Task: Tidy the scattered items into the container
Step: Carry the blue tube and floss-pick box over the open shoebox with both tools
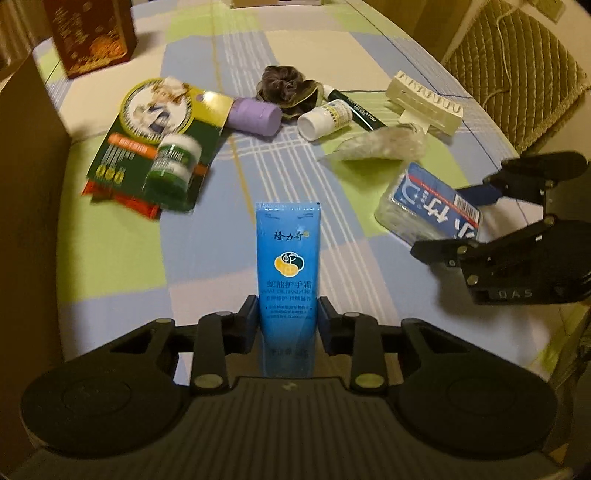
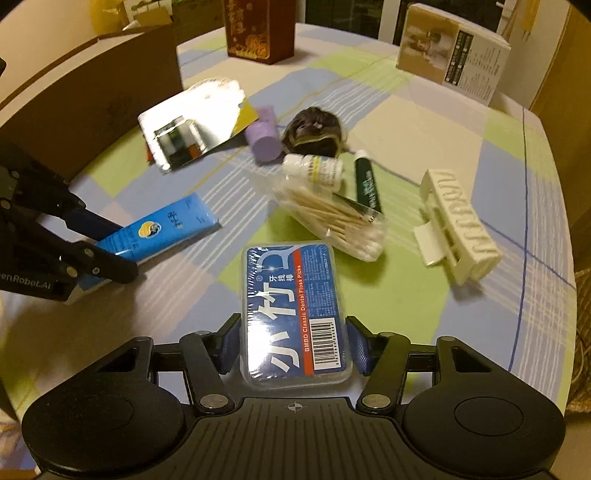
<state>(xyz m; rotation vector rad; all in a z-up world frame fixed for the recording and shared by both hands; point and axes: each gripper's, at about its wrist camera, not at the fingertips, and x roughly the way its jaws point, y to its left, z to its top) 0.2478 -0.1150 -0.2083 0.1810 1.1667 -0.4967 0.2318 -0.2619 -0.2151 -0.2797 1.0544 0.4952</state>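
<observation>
Two grippers each hold one item now. The left gripper (image 1: pixel 288 317) is closed on the tube (image 1: pixel 289 266) near its cap end, and its pads press both sides. The right gripper (image 2: pixel 293 343) is closed on the floss box (image 2: pixel 293 314), with the pads against its long edges. I cannot tell if the tube and the floss box are lifted clear of the table (image 2: pixel 406 122) or touch it yet.

The step in hand seems to be carrying both items to the carton (image 2: pixel 92 92), which stands left of the tube and appears to be the container. To do it well, each item should rise clear of the table first, and the two grippers should go one after the other, because they are close together. The tube is soft, so a gentle grip is better.

Beyond the tube, many items wait. The card pack (image 1: pixel 159 144) lies nearest the carton wall. The purple roll (image 1: pixel 255 116) lies just beside it, then the scrunchie (image 1: pixel 284 88) and the white bottle (image 1: pixel 325 116). Farther right of the tube lie the green stick (image 1: pixel 358 107), the swab bag (image 2: pixel 332 218) and the clip (image 1: pixel 424 103). The red box (image 1: pixel 92 33) stands far behind the card pack.

The carton wall is high, so each item must pass over its edge.
</observation>
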